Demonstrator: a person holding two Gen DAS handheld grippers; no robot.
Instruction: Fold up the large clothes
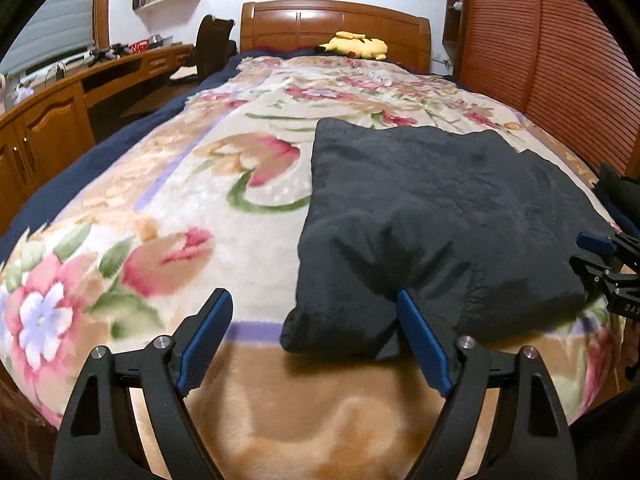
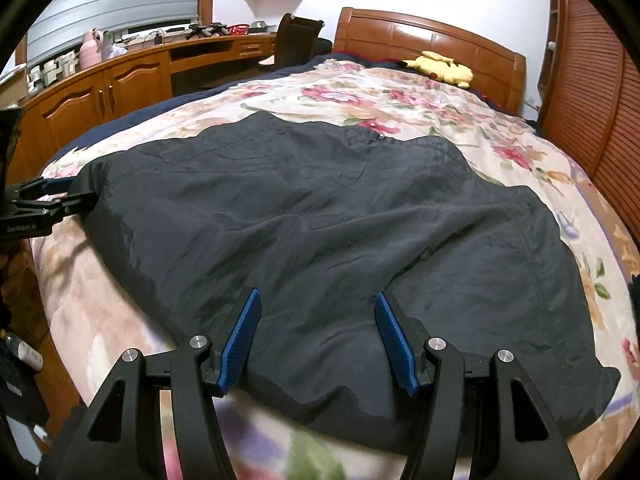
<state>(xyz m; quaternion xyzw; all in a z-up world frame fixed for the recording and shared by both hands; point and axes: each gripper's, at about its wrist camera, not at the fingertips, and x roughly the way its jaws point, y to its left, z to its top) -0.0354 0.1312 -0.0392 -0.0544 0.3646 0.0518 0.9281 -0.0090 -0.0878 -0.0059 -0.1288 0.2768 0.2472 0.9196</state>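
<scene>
Mid-fold: left gripper [image 1: 316, 340] and right gripper [image 2: 318, 336], both agape and empty, flank the dark garment [image 2: 320, 220] near the bed's [image 1: 160, 216] foot edge; next, pinching its hem.

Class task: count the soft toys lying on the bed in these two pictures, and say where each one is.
1: a yellow soft toy lies at the far end of the bed, against the wooden headboard. Others could be hidden beyond the frame.

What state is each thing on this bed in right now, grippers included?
Dark garment: lying partly folded on the blanket, not gripped.
Floral blanket: spread over the bed.
Yellow plush toy: lying by the headboard.
Left gripper: open, at the garment's corner.
Right gripper: open, over the garment's edge.
</scene>
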